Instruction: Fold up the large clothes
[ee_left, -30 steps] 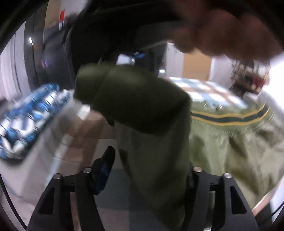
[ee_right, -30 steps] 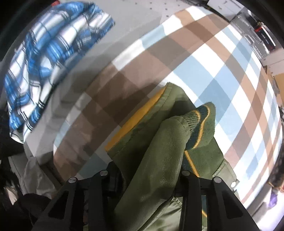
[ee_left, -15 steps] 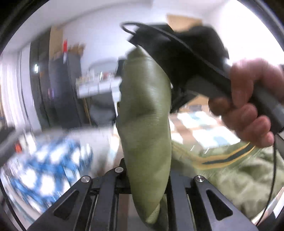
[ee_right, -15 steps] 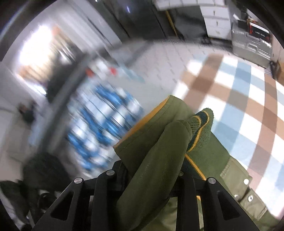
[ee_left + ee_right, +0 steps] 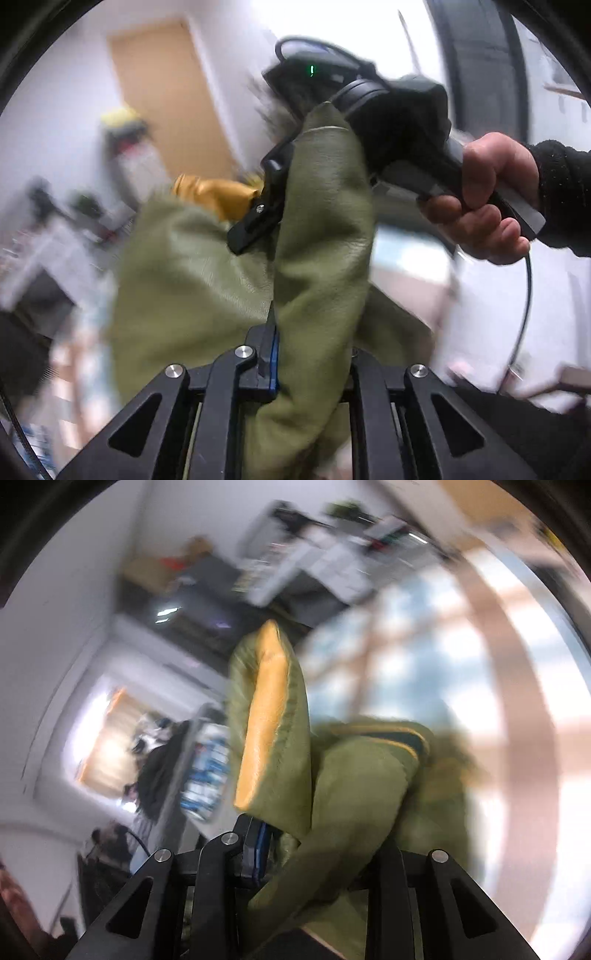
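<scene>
Both grippers clamping green jacket (image 5: 321, 236): left gripper (image 5: 310, 369), right gripper (image 5: 317, 849), jaws pinching fabric. Jacket hanging bunched midair above checked cloth (image 5: 509, 686); no fold showing, folding all remaining.

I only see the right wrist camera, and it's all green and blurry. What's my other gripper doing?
Observer: The left gripper is clamped on a fold of the green jacket. Its jaws have just been closing, then eased a little, with cloth between them.
Operator: Who's holding my right one?
Observer: A hand in a black sleeve grips its handle. The right gripper pinches the green jacket too, and its jaws have just been closing on it.
Operator: Is it switched on?
Observer: A small green light glows on top of it.
</scene>
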